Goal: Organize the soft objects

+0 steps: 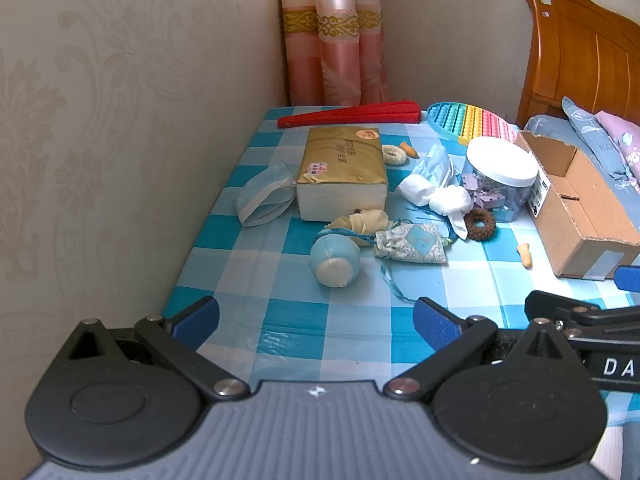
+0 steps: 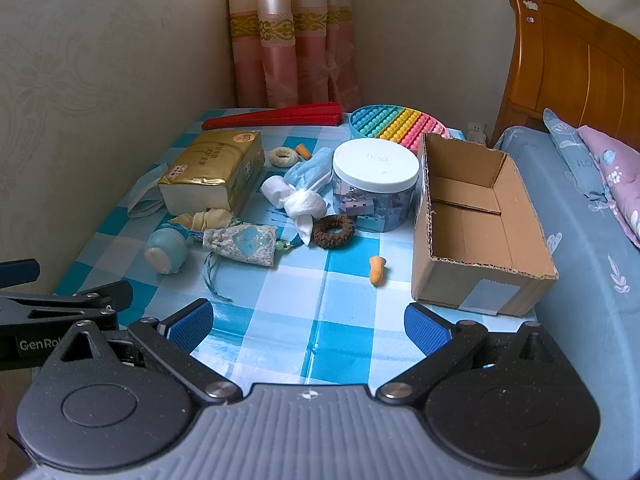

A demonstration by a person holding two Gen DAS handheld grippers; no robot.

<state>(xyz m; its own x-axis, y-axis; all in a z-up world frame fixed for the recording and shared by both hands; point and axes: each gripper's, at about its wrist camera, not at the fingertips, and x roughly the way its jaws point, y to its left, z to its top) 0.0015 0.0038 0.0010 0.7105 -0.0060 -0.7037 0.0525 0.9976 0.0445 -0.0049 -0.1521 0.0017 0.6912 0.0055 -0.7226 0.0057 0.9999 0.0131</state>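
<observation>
Soft things lie on the blue checked table: a gold tissue pack point(image 1: 342, 172) point(image 2: 216, 170), a blue face mask point(image 1: 262, 198), a blue-and-white ball point(image 1: 335, 262) point(image 2: 166, 250), a patterned sachet point(image 1: 412, 246) point(image 2: 244, 244), white cloth point(image 1: 436, 196) point(image 2: 296, 198), a brown hair ring point(image 1: 480, 224) point(image 2: 333, 231) and an orange earplug point(image 2: 376, 270) point(image 1: 525, 255). An open cardboard box point(image 2: 476, 224) point(image 1: 576, 208) stands at the right, empty. My left gripper point(image 1: 316, 322) is open and empty at the near edge. My right gripper point(image 2: 308, 326) is open and empty near the box.
A red folded fan point(image 1: 352, 118), a rainbow pop toy point(image 2: 396, 122) and a white-lidded jar of clips point(image 2: 376, 184) stand at the back. A cream hair ring point(image 2: 282, 157) and another earplug point(image 2: 303, 151) lie behind. A wall is left, a bed point(image 2: 580, 208) right.
</observation>
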